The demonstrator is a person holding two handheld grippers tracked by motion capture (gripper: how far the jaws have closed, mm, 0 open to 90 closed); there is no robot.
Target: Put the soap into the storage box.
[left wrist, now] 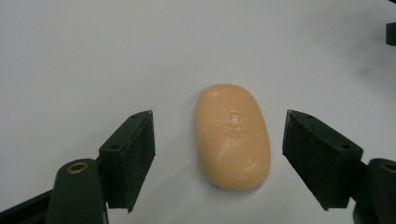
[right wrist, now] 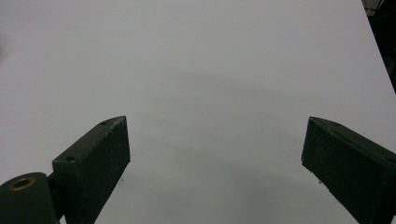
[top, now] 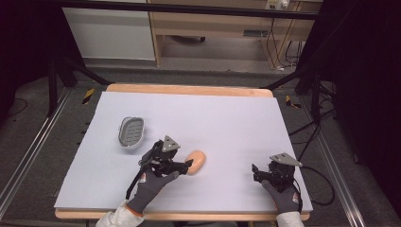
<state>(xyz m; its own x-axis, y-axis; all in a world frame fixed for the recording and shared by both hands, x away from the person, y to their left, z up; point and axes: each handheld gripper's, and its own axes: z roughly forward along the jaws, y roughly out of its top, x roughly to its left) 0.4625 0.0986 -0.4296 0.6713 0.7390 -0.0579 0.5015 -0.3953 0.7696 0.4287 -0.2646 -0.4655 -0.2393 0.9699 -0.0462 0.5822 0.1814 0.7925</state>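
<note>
On the white-covered worktop (top: 227, 118), seen from the high view, a smooth peach-coloured oval soap bar (top: 196, 161) lies near the front. A grey ribbed soap dish (top: 131, 132) with rounded corners sits behind and left of the soap. The left claw (top: 189, 164) reaches the soap's left edge; the right claw (top: 255, 171) hovers well to the soap's right, above bare covering.

In the left gripper view, the left claw (left wrist: 218, 154) is spread wide, its matte black, rough-padded jaws flanking the soap (left wrist: 232, 135) without touching; a faint embossed mark shows on the soap's glossy top.

In the right gripper view, the right claw (right wrist: 215, 163) is likewise spread over plain white worktop (right wrist: 210, 70).
</note>
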